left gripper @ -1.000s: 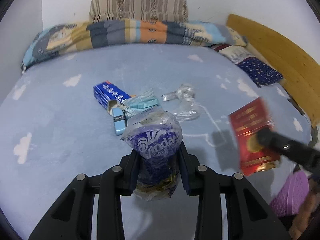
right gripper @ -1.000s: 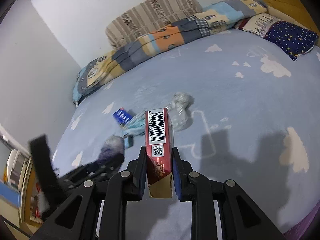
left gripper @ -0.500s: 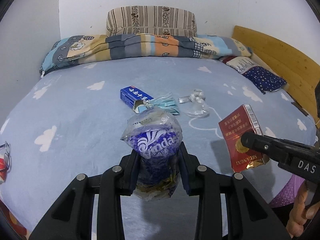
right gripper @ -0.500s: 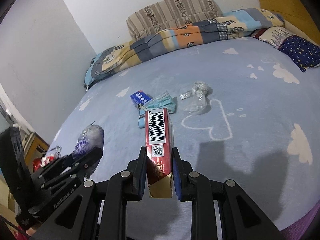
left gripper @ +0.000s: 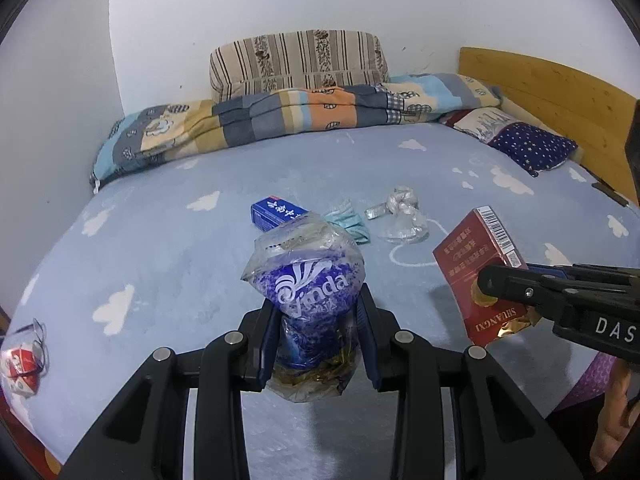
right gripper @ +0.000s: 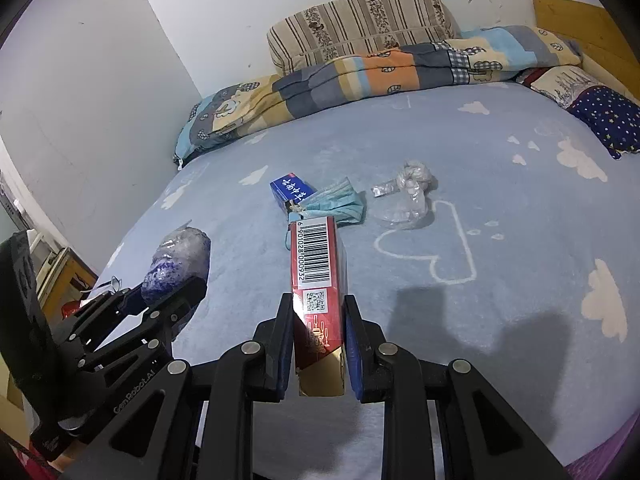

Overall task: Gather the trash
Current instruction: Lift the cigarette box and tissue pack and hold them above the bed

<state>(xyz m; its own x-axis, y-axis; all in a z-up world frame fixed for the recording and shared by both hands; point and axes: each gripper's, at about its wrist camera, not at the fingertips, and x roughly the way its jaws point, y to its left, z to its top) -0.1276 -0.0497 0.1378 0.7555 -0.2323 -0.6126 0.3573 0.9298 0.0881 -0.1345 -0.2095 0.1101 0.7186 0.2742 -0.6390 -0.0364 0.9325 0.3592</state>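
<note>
My left gripper (left gripper: 317,312) is shut on a crumpled blue and clear Vinda tissue wrapper (left gripper: 308,280), held above the bed's near edge; the wrapper also shows in the right wrist view (right gripper: 178,258). My right gripper (right gripper: 318,312) is shut on a red cigarette box (right gripper: 318,264), which also shows in the left wrist view (left gripper: 478,272). On the blue cloud-print sheet (left gripper: 160,248) lie a blue box (left gripper: 276,212), a light blue face mask (left gripper: 348,220) and a knotted clear plastic bag (left gripper: 402,216); these show as the blue box (right gripper: 292,192), mask (right gripper: 336,204) and bag (right gripper: 412,192) too.
A rolled patchwork quilt (left gripper: 280,124) and a striped pillow (left gripper: 298,62) lie along the far wall. A starry dark blue pillow (left gripper: 532,148) and a wooden headboard (left gripper: 548,92) are at the right. A red and white item with wire-rim glasses (left gripper: 24,356) sits at the bed's left edge.
Both grippers have drawn back from the trash pile with their loads held; the pile now looks farther away and more wall shows.
</note>
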